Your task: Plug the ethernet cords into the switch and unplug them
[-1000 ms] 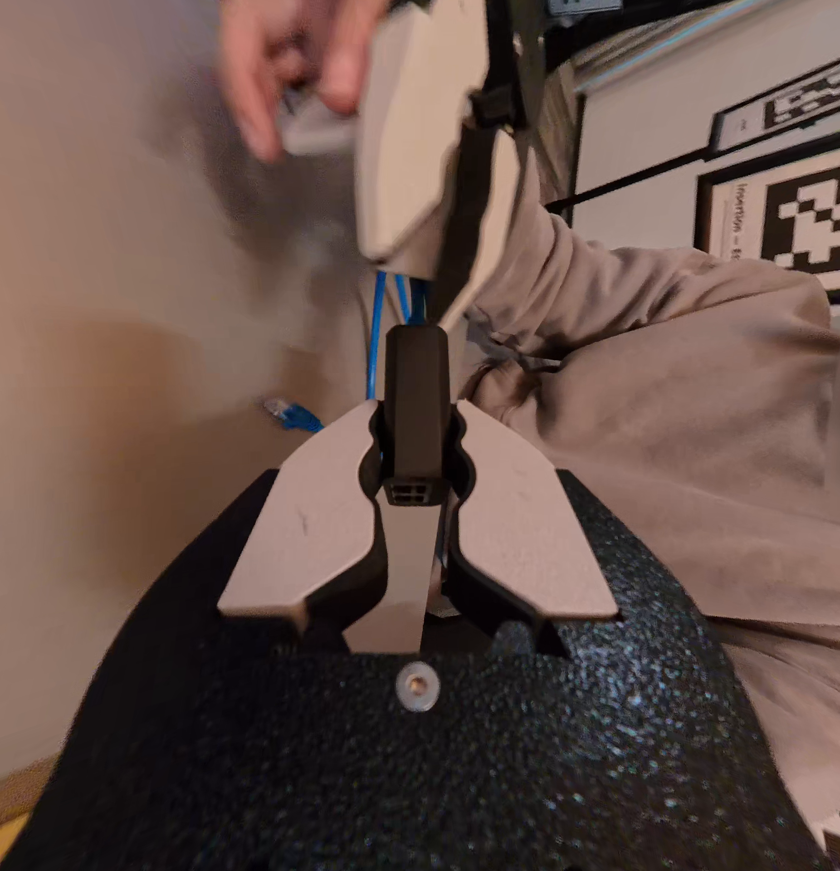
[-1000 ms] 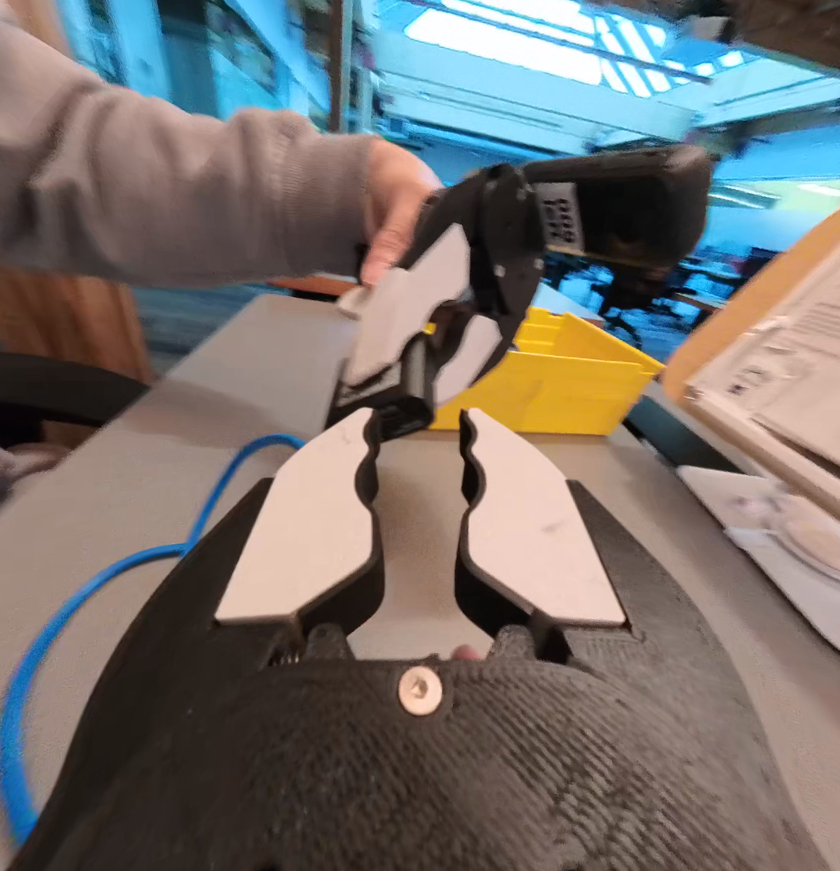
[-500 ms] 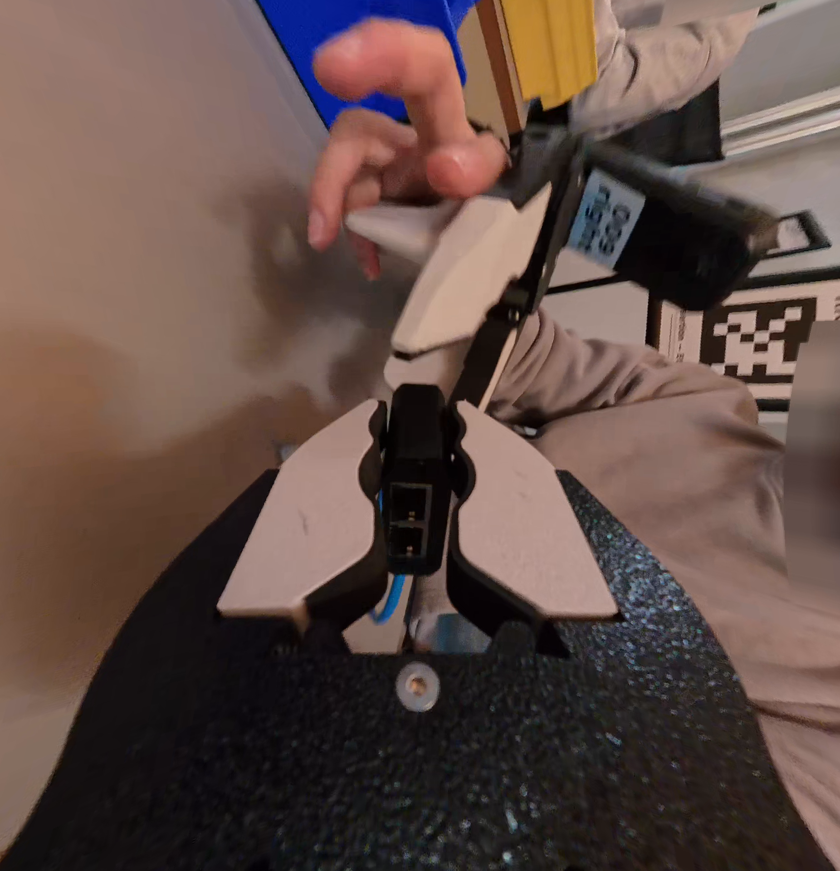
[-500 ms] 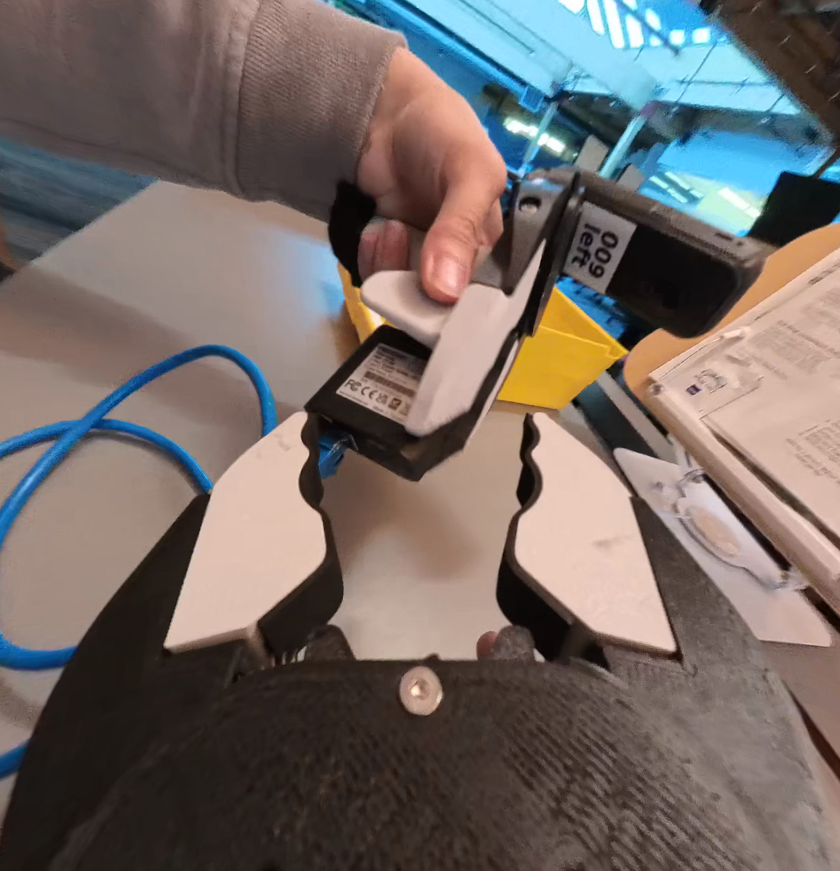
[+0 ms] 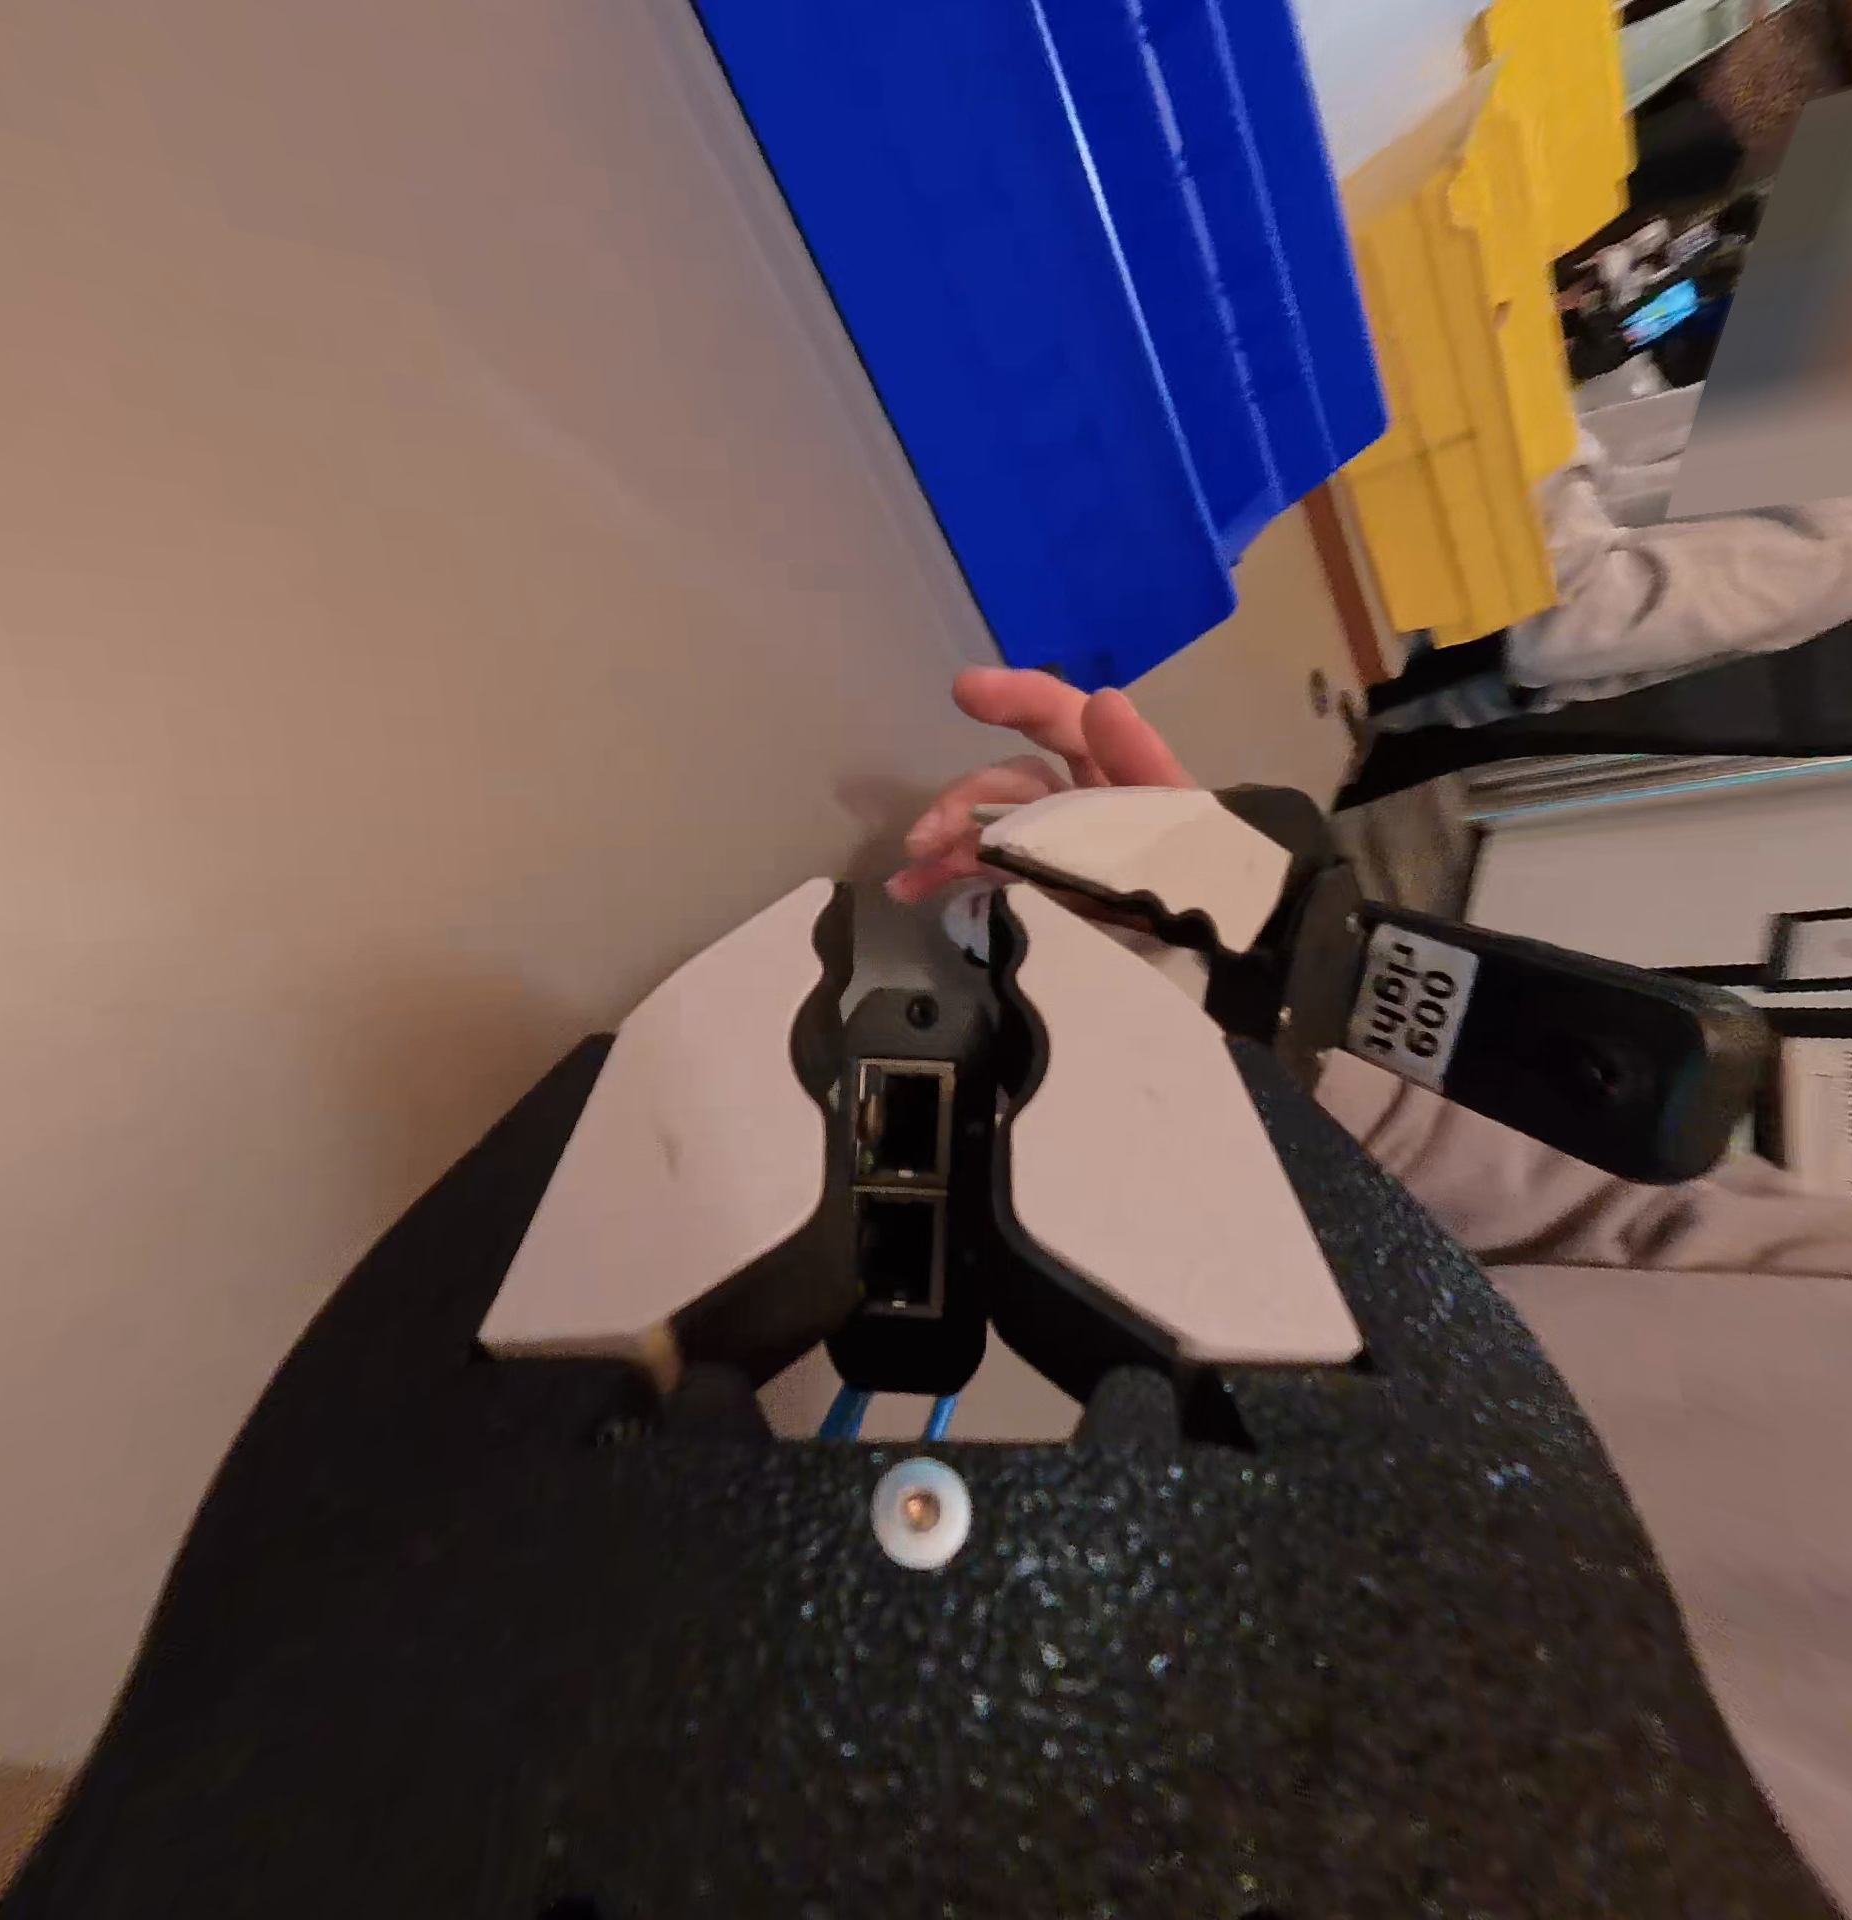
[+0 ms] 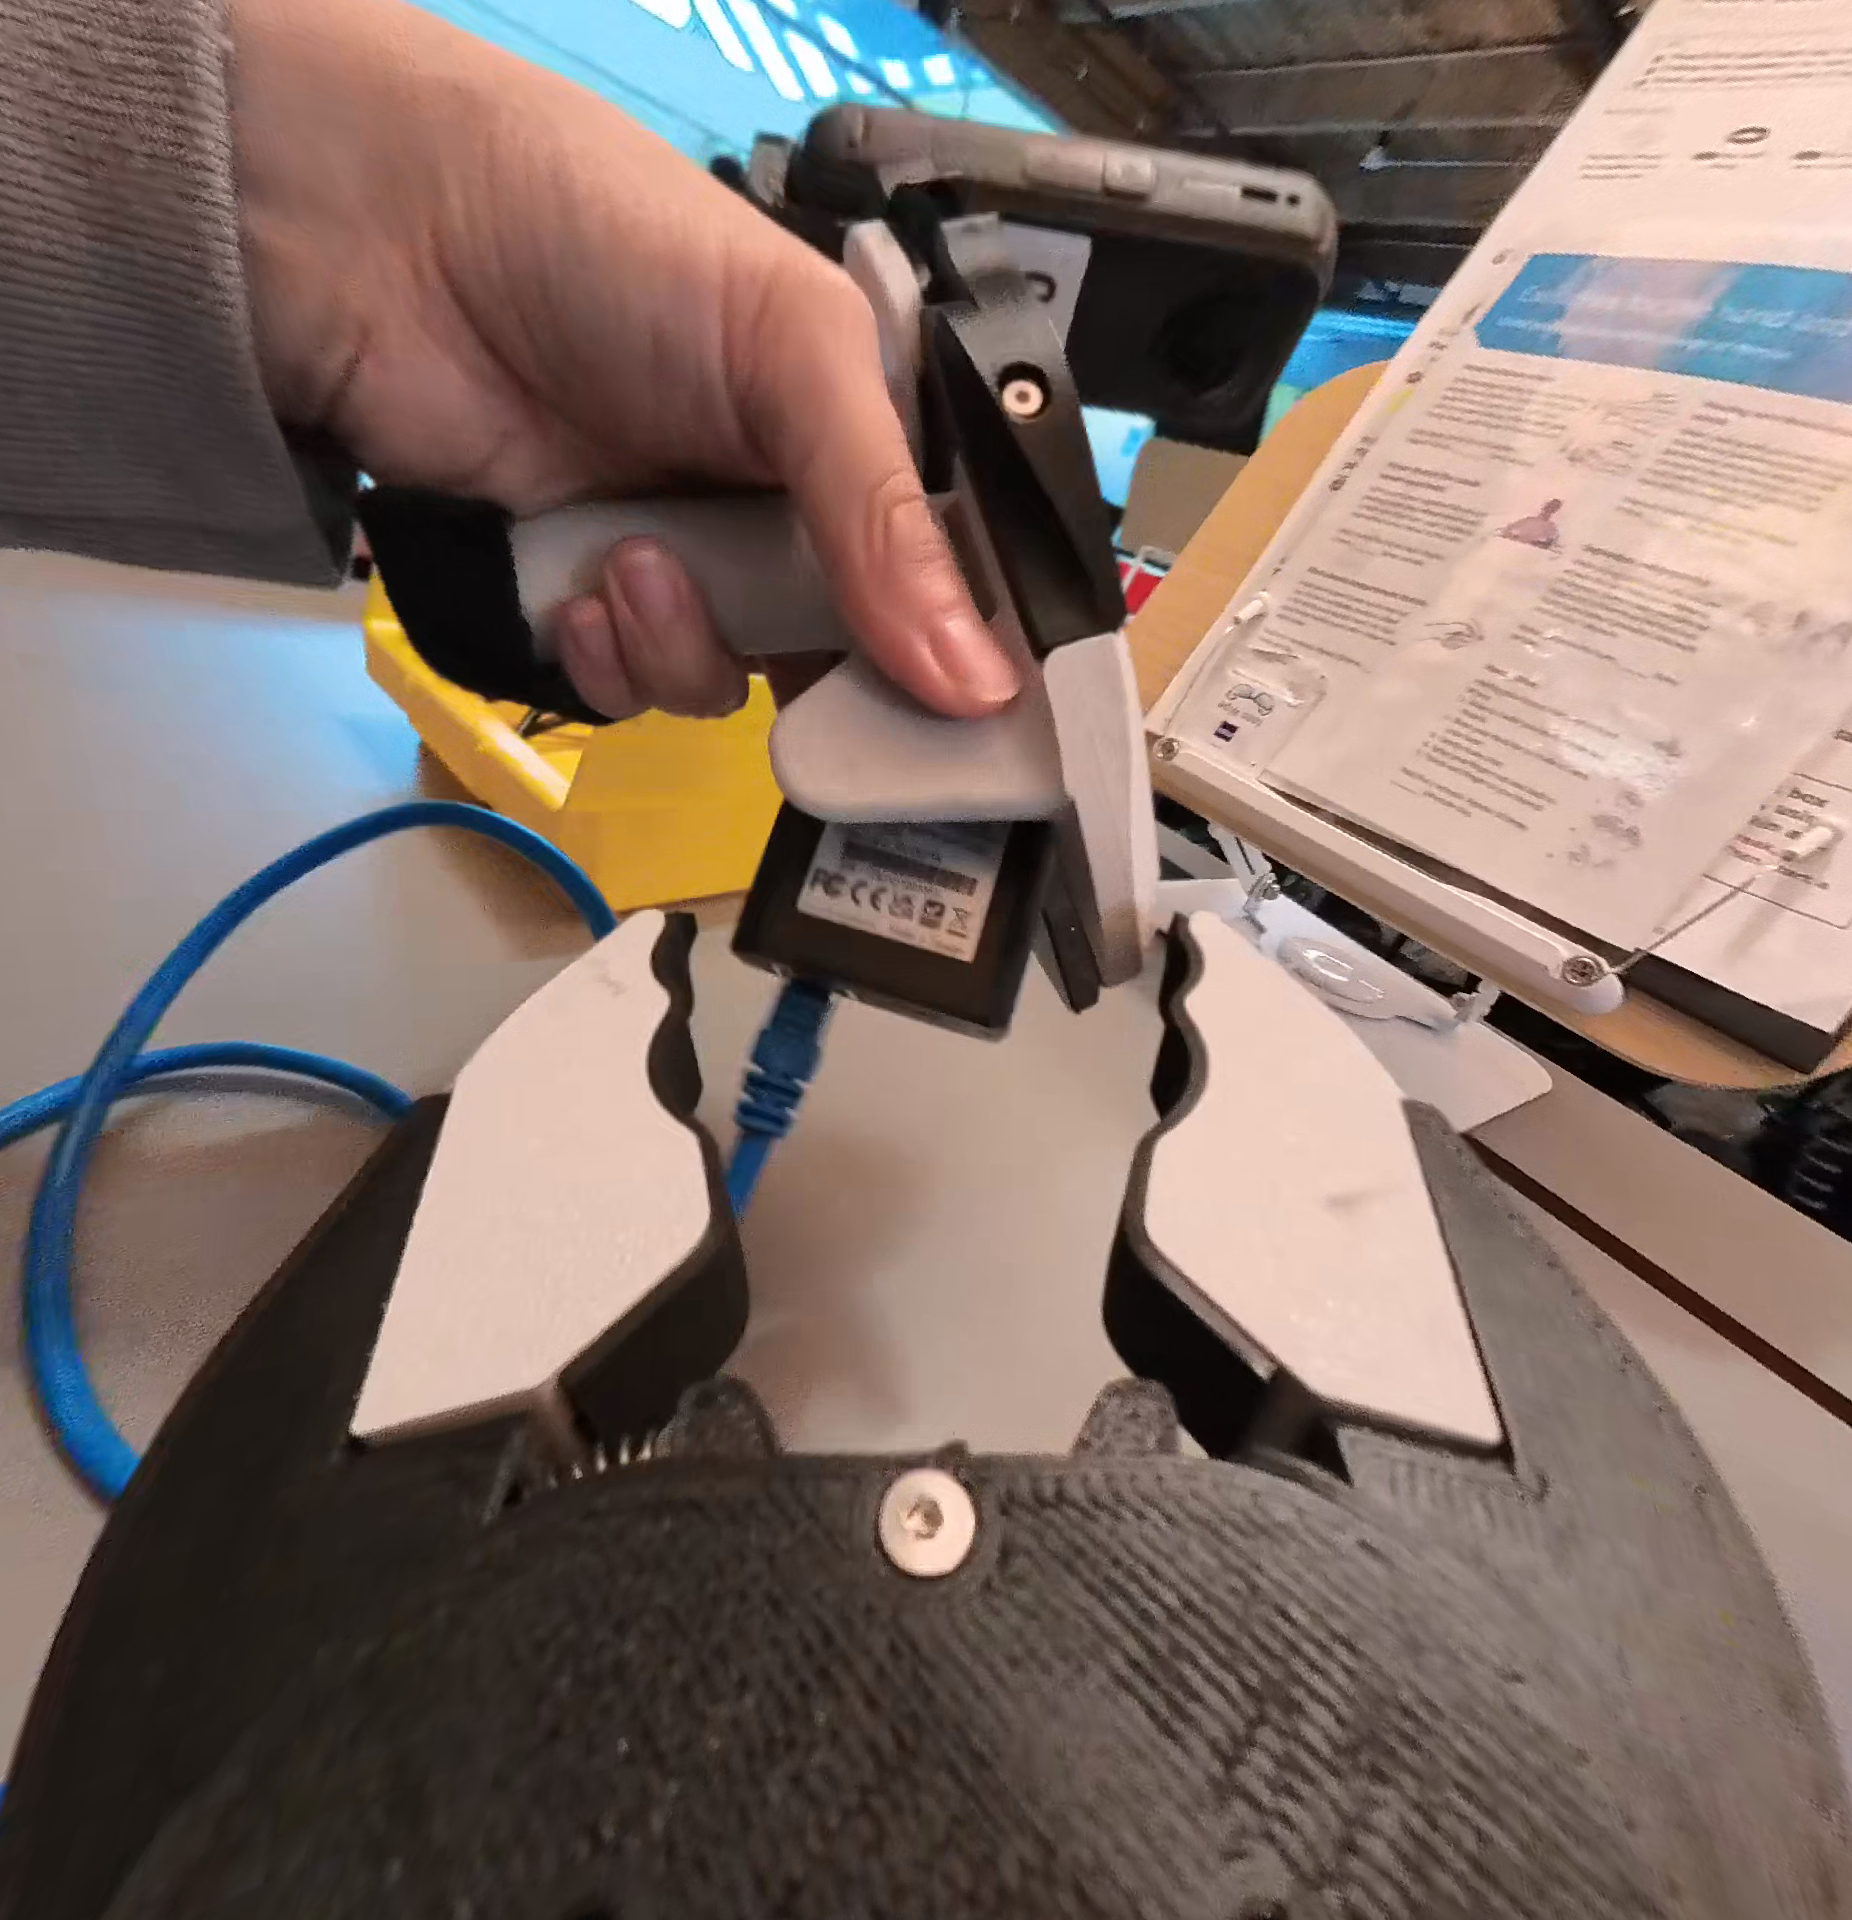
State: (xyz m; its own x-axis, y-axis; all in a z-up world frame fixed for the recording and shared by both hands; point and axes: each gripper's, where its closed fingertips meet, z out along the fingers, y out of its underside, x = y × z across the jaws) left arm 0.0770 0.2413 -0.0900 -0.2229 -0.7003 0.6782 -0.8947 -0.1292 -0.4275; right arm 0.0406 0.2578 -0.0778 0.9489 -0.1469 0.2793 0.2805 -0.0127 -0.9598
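My left gripper (image 5: 917,904) is shut on the black switch (image 5: 906,1174), which it holds on edge above the table. Two empty ports face the left wrist camera. Blue strands of ethernet cord (image 5: 849,1418) show just below the switch. In the right wrist view the switch (image 6: 891,914) hangs label side out, with one blue ethernet cord (image 6: 782,1049) plugged into its lower edge. My right gripper (image 6: 927,935) is open and empty, its tips on either side of the switch's lower end. One of its fingers (image 5: 1130,852) shows in the left wrist view.
The blue cord loops (image 6: 80,1143) lie on the grey table (image 6: 174,727) at the left. A yellow bin (image 6: 631,800) stands behind the switch. A tilted board with printed pages (image 6: 1576,571) stands at the right. Blue (image 5: 1057,312) and yellow bins (image 5: 1473,364) show in the left wrist view.
My left gripper has turned the switch so its ports face its camera. My right gripper has opened wider and come closer, up to the switch's lower end.
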